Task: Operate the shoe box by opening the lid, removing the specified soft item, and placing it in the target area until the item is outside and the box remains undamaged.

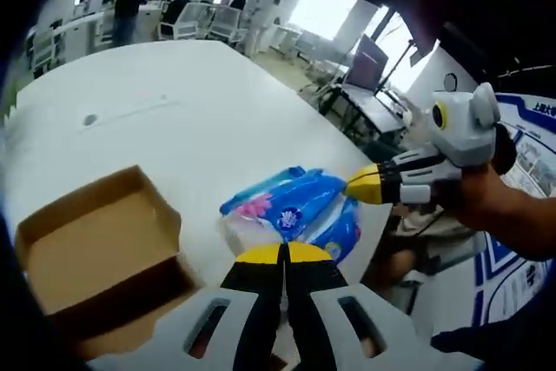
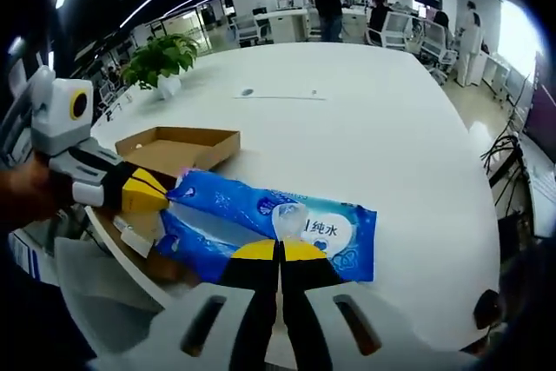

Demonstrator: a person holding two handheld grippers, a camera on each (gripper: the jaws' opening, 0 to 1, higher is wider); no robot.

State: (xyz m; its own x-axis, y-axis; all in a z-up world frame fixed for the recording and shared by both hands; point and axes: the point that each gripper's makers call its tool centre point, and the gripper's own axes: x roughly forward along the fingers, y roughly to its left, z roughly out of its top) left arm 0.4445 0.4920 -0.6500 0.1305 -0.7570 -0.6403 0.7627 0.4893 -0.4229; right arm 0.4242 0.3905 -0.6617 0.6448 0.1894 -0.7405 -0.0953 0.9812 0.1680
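Lying flat on the white worktop, the blue wipes pack sits just beside the open cardboard box, outside it. Desks, chairs and standing people fill the office behind; a potted plant stands near the edge. Both tongs, left and right, are closed at the pack's edge; whether either grips it, I cannot tell.

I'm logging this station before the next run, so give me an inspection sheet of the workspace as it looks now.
Surface: large white table, mostly bare.
Job's things: open cardboard box, nothing seen inside; blue wet-wipe pack on the table beside it, outside the box.
Clutter: small round mark far across the table.
Grippers: left gripper and right gripper both at the pack, jaws together on its edges.
Cables: some beyond the table's far edge.
Surroundings: office, potted plant, desks, people standing.
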